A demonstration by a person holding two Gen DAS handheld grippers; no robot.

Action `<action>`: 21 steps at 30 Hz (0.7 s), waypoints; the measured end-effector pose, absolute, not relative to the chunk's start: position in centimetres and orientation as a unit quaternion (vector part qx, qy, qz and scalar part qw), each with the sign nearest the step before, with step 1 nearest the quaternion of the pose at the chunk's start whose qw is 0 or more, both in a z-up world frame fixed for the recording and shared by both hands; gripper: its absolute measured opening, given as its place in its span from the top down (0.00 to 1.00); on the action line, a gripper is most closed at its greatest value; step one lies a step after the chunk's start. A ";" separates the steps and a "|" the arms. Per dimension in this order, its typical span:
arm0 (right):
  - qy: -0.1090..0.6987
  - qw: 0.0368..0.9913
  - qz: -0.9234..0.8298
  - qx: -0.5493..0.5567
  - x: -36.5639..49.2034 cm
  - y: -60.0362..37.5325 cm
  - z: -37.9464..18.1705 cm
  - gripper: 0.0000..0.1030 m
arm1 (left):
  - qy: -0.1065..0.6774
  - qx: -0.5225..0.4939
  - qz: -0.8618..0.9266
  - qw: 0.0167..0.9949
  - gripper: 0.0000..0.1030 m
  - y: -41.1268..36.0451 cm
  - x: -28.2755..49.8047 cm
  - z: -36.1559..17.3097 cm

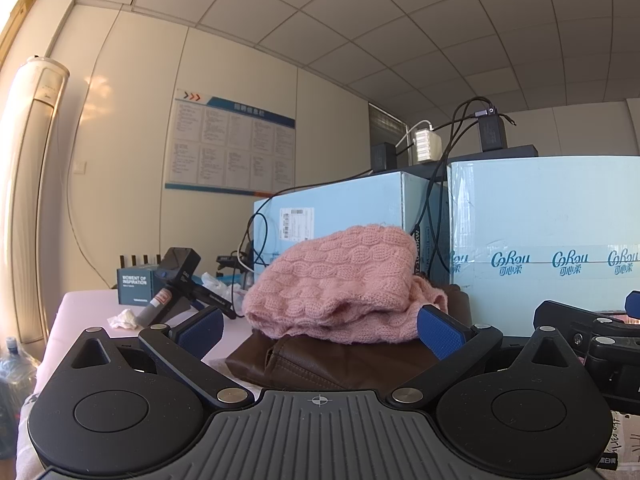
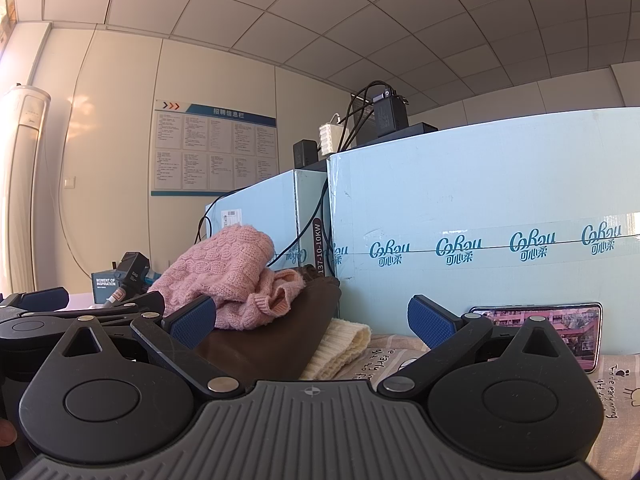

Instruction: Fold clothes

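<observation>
The pink sweater point(image 1: 336, 284) lies bunched on a brown garment point(image 1: 320, 364), probably a jacket, before the boxes point(image 1: 560, 232). Left gripper point(image 1: 320, 330) and right gripper point(image 2: 312, 322) are spread, empty, level. Folding has not begun; next, approach and pinch a sweater edge.

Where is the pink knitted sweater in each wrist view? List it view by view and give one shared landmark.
Left wrist: pink knitted sweater sits at centre, on the brown leather garment.
Right wrist: pink knitted sweater lies left of centre, on the same brown garment.
Shared landmark: the wall notice board.
</observation>
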State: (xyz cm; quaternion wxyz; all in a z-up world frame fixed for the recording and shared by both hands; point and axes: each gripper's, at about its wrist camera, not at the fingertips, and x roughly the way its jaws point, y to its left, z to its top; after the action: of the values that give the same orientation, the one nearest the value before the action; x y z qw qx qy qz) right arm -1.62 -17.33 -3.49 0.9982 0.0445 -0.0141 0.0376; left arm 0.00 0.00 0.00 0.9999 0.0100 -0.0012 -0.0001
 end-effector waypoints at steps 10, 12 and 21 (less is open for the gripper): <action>-0.014 0.998 0.038 0.044 -1.6 -17.3 -3.5 0.00 | -0.003 0.008 0.002 1.000 0.00 0.0 0.2 0.0; -0.014 0.998 0.038 0.044 -1.5 -17.3 -3.5 0.00 | -0.002 0.008 0.002 1.000 0.00 0.0 0.2 0.0; -0.014 0.998 0.038 0.044 -1.6 -17.3 -3.5 0.00 | -0.001 0.009 0.001 1.000 0.00 0.1 0.1 0.0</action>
State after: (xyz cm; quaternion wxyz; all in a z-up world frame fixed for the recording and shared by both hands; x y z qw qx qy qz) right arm -1.57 -17.34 -3.48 0.9982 0.0444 -0.0139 0.0377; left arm 0.09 0.06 -0.03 1.0000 0.0087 -0.0011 0.0007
